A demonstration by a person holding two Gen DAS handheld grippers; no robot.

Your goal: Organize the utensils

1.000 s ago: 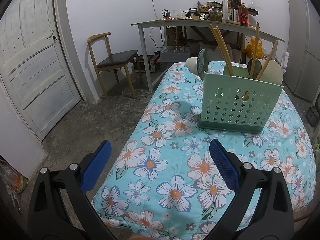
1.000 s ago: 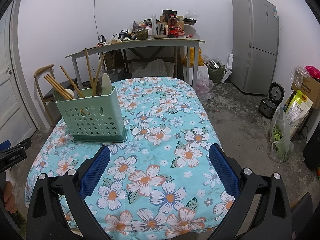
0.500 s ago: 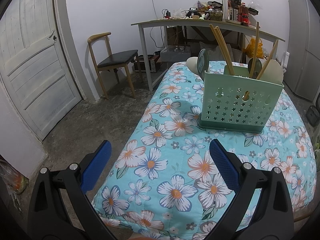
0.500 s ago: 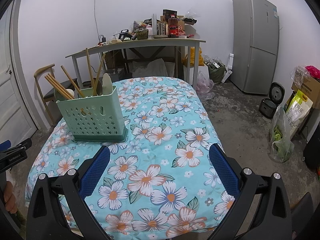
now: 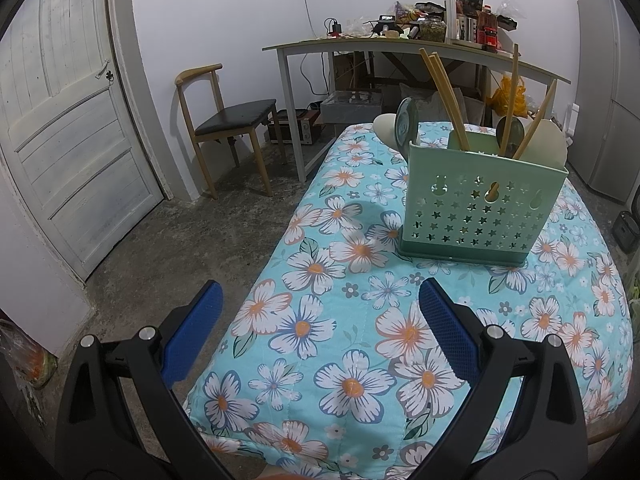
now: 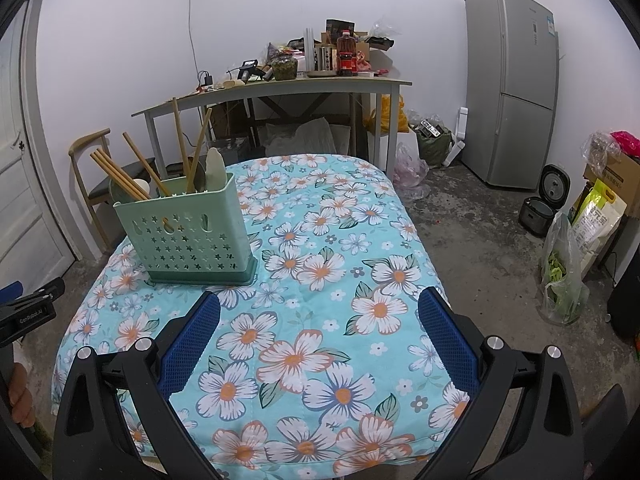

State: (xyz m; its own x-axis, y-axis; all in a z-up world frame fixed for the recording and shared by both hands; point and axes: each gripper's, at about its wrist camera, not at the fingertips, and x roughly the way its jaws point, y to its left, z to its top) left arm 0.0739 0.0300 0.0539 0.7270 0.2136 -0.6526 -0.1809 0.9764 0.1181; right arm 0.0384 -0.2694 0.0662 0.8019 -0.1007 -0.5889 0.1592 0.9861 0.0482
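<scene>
left gripper (image 5: 320, 312): black frame with blue ribbed pads, jaws spread wide apart and holding nothing; it hung over the near left corner of the surface, one pad over the cloth and the other out past the edge above the floor.
right gripper (image 6: 319, 322): same black-and-blue build, jaws likewise wide apart and empty, above the near middle of the surface.
left gripper seen from the right wrist (image 6: 30, 310): only a black bar at the frame's left edge, with a fingertip of the person's hand (image 6: 20, 394) below it.
surface (image 6: 360, 264): covered by a light blue quilted cloth with white and orange flowers, bare in front of both grippers.
utensil holder (image 5: 482, 208): a mint-green plastic rectangular caddy with star-shaped cut-outs, standing upright on its matching drip tray on the left half of the surface, well apart from both grippers.
chopsticks (image 5: 444, 96): pale wooden sticks standing in the caddy, leaning at different angles, several bundled at the left end.
spoons (image 5: 544, 144): cream and dark green rounded heads that rose above the caddy's rim; how many, i could not tell.
behind the surface: a grey metal-legged desk (image 6: 280, 88) piled with bottles and clutter.
left of it: a wooden chair with a black seat (image 5: 228, 120) and a white panelled door (image 5: 60, 140).
right of it: a grey two-door fridge (image 6: 512, 88), a black rice cooker (image 6: 546, 200) and bags on the concrete floor.
</scene>
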